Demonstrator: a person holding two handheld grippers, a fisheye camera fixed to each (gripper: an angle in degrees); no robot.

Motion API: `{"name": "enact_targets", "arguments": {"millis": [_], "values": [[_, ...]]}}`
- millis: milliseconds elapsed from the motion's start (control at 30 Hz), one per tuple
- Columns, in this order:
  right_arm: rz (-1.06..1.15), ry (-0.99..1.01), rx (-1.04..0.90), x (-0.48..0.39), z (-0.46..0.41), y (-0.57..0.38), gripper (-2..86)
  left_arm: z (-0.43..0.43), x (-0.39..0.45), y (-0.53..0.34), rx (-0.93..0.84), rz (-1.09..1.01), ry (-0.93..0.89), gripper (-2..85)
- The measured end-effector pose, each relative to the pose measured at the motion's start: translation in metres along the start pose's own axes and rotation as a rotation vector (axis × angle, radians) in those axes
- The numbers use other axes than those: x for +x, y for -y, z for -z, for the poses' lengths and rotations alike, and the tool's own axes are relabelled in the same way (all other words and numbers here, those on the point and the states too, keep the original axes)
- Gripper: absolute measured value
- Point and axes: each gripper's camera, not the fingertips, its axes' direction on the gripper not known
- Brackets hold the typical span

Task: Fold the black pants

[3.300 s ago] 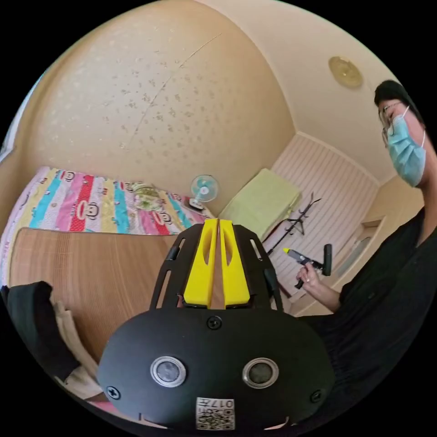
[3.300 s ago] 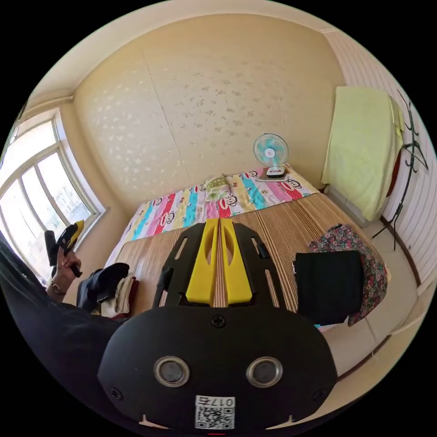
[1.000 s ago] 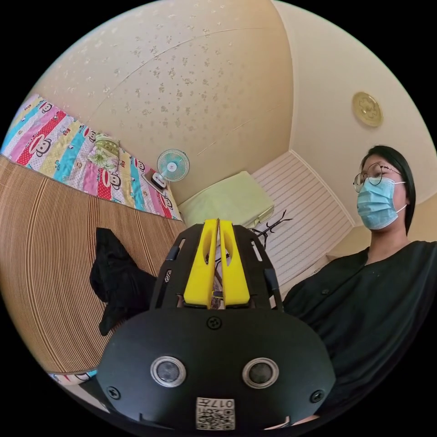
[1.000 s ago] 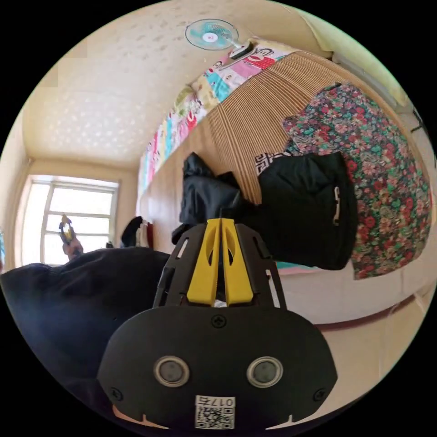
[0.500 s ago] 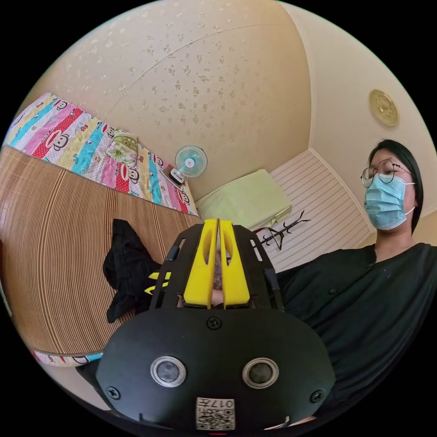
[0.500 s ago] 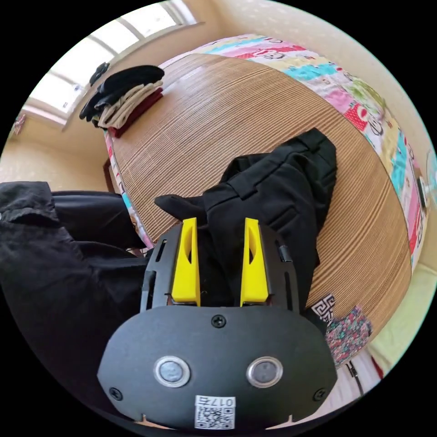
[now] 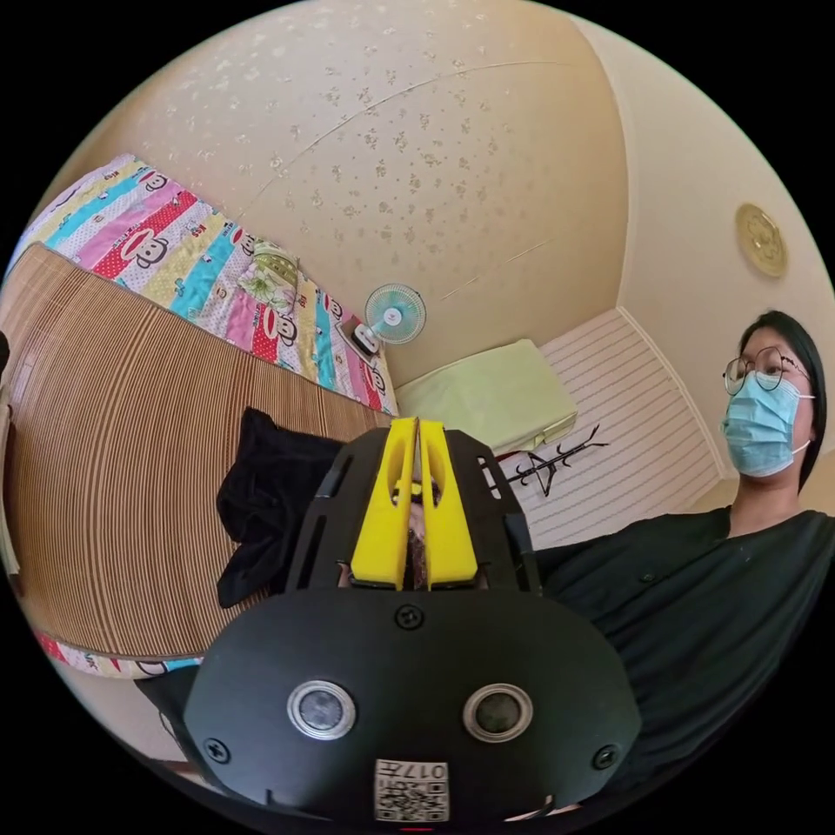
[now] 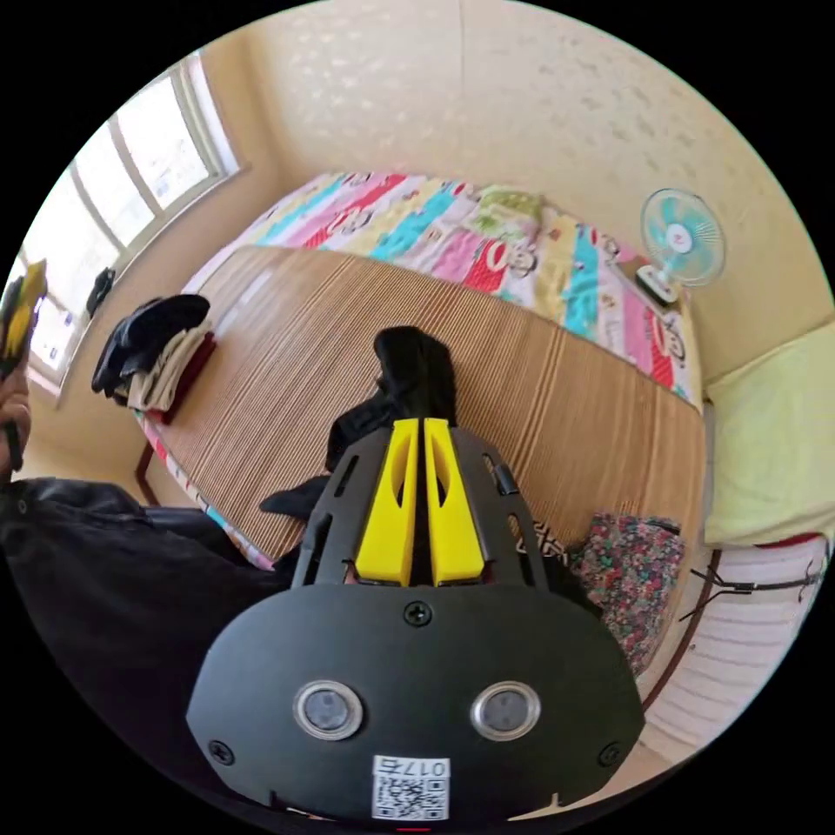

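Note:
The black pants [image 8: 410,370] lie crumpled on the bamboo mat [image 8: 287,348] near the bed's front edge. My right gripper [image 8: 416,428] is shut, with dark cloth of the pants between its yellow jaws. The pants rise in a bunched peak just beyond the tips. In the left gripper view the pants [image 7: 265,491] lie left of my left gripper [image 7: 416,428], which is shut with nothing in it and is held up in the air away from the mat. The right gripper view catches the left gripper [image 8: 19,304] in a hand at the far left edge.
A stack of folded clothes [image 8: 156,348] sits at the mat's left corner. A floral garment [image 8: 631,557] lies at the right end. A small fan [image 8: 683,235] stands on the cartoon-print sheet [image 8: 452,226]. The person [image 7: 696,591] in black stands at the bedside.
The right gripper's jaws, open around the pants half a second ago, have closed on the cloth. Both views have swung. The left gripper stays shut.

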Motion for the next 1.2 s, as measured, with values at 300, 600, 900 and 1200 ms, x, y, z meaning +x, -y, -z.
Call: {"name": "enact_targets", "arguments": {"millis": [300,600,900,1200], "values": [[0.044,-0.313,0.585,-0.093,0.187,-0.043,0.1,-0.02,0.018,-0.014,-0.145,-0.109,0.054,1.2],[0.153,-0.272,1.005,-0.209,0.303,-0.085,0.0,0.033,0.019,-0.041,-0.131,-0.213,0.23,5.4],[0.203,-0.233,1.197,-0.313,0.372,-0.106,-0.1,0.037,0.08,-0.086,-0.124,-0.775,0.467,13.4],[0.238,-0.283,1.054,-0.354,0.402,-0.12,0.1,0.121,0.102,-0.092,0.022,-0.736,0.032,1.0]]}}
